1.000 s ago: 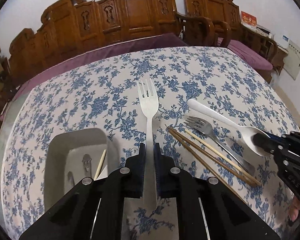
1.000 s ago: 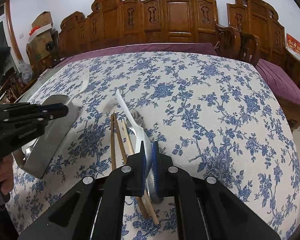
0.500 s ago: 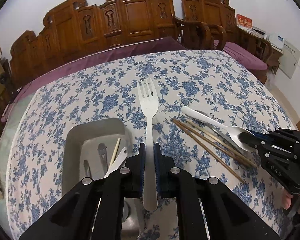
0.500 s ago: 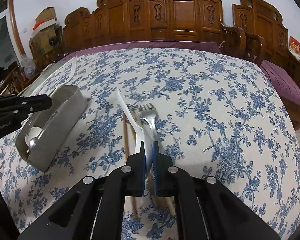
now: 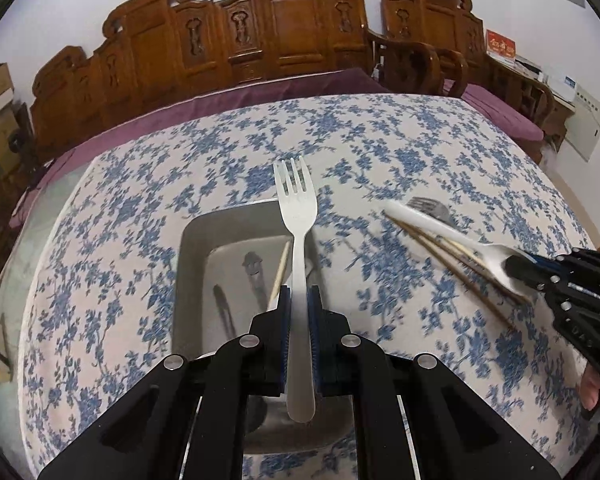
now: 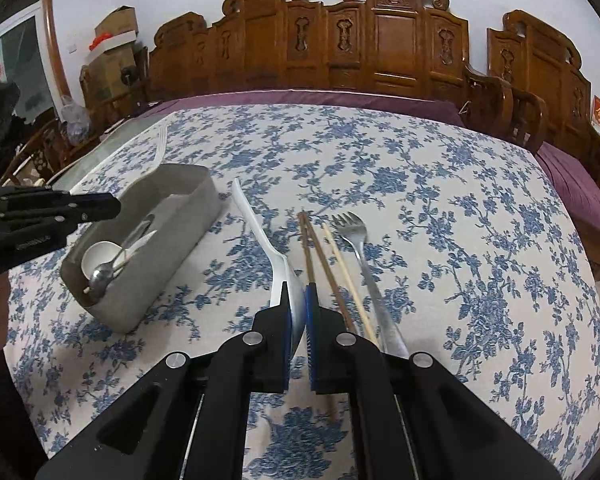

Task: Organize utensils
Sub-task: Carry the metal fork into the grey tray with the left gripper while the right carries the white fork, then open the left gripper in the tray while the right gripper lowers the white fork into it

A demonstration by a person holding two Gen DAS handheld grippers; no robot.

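I am putting things away: my left tongs (image 5: 299, 312) pinch the white fork (image 5: 298, 240) right over the gray box (image 5: 192, 248), so next I must lower it and let go. My right tongs (image 6: 299, 304) point down at the tabletop (image 6: 460, 200), pinching the white spoon (image 6: 272, 256) just left of the chopsticks (image 6: 320, 256) and metal fork (image 6: 360, 248).

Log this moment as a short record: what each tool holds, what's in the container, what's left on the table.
left tool: shut on white fork, above the container
right tool: shut on white spoon
grey container: holds a white spoon, a metal spoon, a chopstick
tablecloth: chopsticks, metal fork
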